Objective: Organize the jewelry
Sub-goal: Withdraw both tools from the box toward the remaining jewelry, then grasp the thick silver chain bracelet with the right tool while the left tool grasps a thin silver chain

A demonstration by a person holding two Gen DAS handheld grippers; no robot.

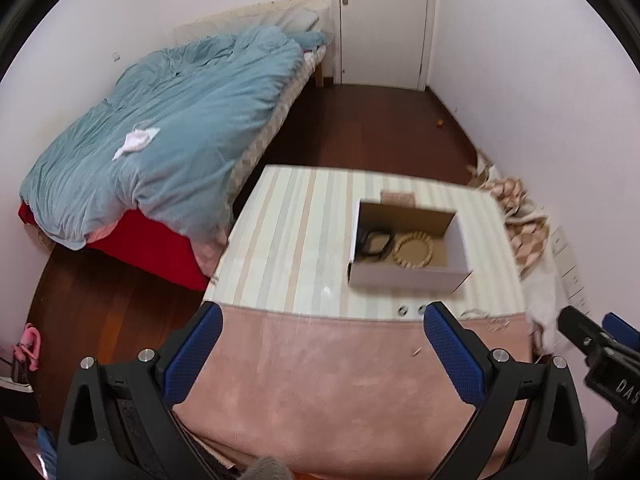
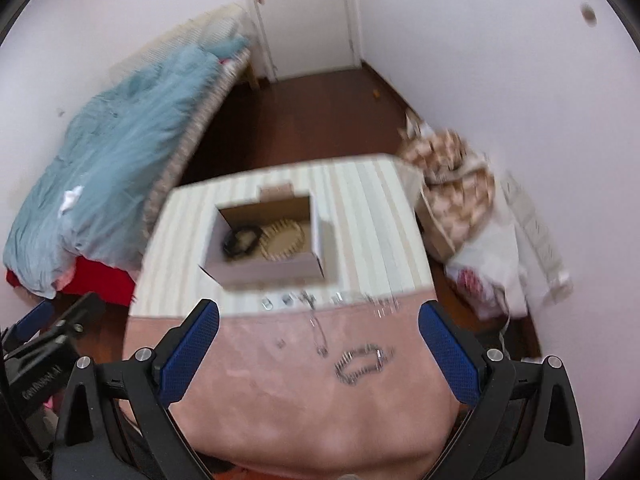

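— While both tongs hang above the table with nothing in them, tell me what the left one sees.

— The left tongs (image 1: pixel 322 334) are spread wide and empty. Straight ahead of them sits the cardboard box (image 1: pixel 408 276) on the striped part of the table (image 1: pixel 288 236), and inside it lie a black bracelet (image 1: pixel 376 243) and a wooden bead bracelet (image 1: pixel 413 250), side by side. Just beyond the right blue pad, two small rings (image 1: pixel 411 310) rest at the edge of the pink cloth (image 1: pixel 320 380). Off to the right the other tool pokes in, printed with letters that look like "DAS", cut off by the frame.

— And the right view?

— Blurred, but the right tongs (image 2: pixel 319 336) are also wide open, gripping nothing. Between the pads, toward the right one, a silver chain bracelet (image 2: pixel 362 362) lies looped on the pink cloth, with a thin chain (image 2: pixel 318 330) ahead of it and smaller bits near the box (image 2: pixel 264 268). The other tool at far left carries writing I can't read.

— What might go wrong from here?

— I'd judge the loose pieces still need boxing. The chain bracelet lies flat on soft cloth, so the pads could pinch fabric with it and drag the cloth, scattering the rings. A thin chain may also slip from the pads or snag. And the box looks light; a bump from either tool could shove it.
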